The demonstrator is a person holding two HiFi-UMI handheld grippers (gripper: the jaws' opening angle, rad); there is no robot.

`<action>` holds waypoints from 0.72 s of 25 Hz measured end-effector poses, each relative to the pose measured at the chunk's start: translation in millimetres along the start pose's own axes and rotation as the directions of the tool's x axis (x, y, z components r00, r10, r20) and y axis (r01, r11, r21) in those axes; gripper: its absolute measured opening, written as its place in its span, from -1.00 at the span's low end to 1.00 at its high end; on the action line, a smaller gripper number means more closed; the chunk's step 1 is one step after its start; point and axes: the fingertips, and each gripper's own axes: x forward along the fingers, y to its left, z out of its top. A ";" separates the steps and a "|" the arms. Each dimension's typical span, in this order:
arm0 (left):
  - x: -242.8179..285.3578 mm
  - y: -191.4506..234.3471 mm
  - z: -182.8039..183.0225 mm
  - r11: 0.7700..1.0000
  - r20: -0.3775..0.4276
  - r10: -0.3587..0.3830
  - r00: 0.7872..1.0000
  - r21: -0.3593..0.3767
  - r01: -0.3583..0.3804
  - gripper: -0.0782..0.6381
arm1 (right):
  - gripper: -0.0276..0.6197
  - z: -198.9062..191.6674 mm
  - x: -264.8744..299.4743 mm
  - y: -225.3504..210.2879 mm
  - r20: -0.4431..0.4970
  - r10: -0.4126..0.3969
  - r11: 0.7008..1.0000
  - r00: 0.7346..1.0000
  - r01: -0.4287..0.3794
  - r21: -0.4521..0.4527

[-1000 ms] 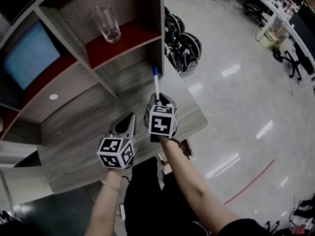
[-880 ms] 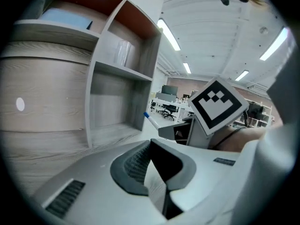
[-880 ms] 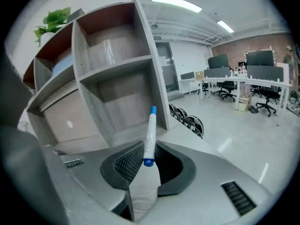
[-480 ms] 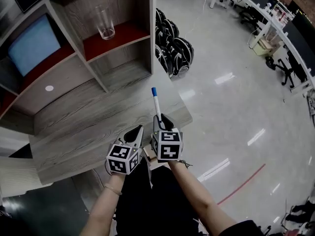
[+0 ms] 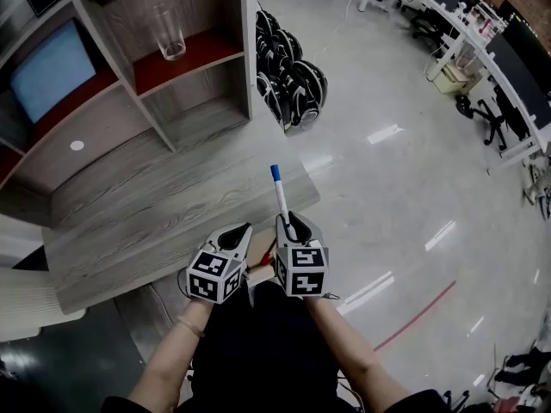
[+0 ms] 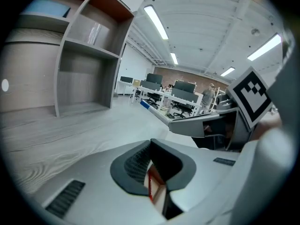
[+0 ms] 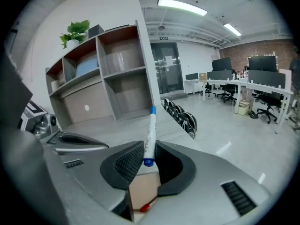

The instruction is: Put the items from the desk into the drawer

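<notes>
A white marker with a blue cap (image 5: 281, 198) sticks forward out of my right gripper (image 5: 290, 224), which is shut on its lower end. The same marker (image 7: 149, 132) shows pinched between the ribbed pads of the right gripper (image 7: 148, 156). It hangs just past the front edge of the grey wooden desk (image 5: 155, 213). Beside it on the left, my left gripper (image 5: 237, 232) has its jaws together with nothing between them. Below both grippers a tan drawer interior (image 7: 143, 191) with a red item in it shows through the jaws. The marker (image 6: 150, 109) also crosses the left gripper view.
A shelf unit stands at the back of the desk, with a clear glass (image 5: 169, 31) on a red shelf and a blue screen (image 5: 52, 71) to its left. Black round gear (image 5: 288, 80) lies on the shiny floor beside the desk. Office desks and chairs (image 5: 482, 67) stand far right.
Both grippers have drawn back from over the desk top towards the person, to the desk's front edge. The marker came along in the right gripper.
</notes>
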 end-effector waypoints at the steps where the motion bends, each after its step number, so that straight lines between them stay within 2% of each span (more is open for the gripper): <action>1: 0.1 -5.7 -3.9 1.000 -0.009 -0.012 1.000 0.005 0.012 -0.70 | -0.65 -3.5 -5.3 -2.5 -0.001 0.001 1.000 1.000 -0.001 -0.003; 9: 8.3 -43.3 -40.0 0.991 -0.099 -0.124 0.987 0.030 0.128 -0.70 | -0.65 -43.2 -39.7 -15.9 -0.020 -0.022 1.000 1.000 0.022 -0.012; 18: 22.4 -72.4 -84.6 0.978 -0.206 -0.204 0.957 0.007 0.210 -0.70 | -0.65 -96.8 -76.1 -40.5 -0.092 -0.111 0.992 0.989 0.117 0.055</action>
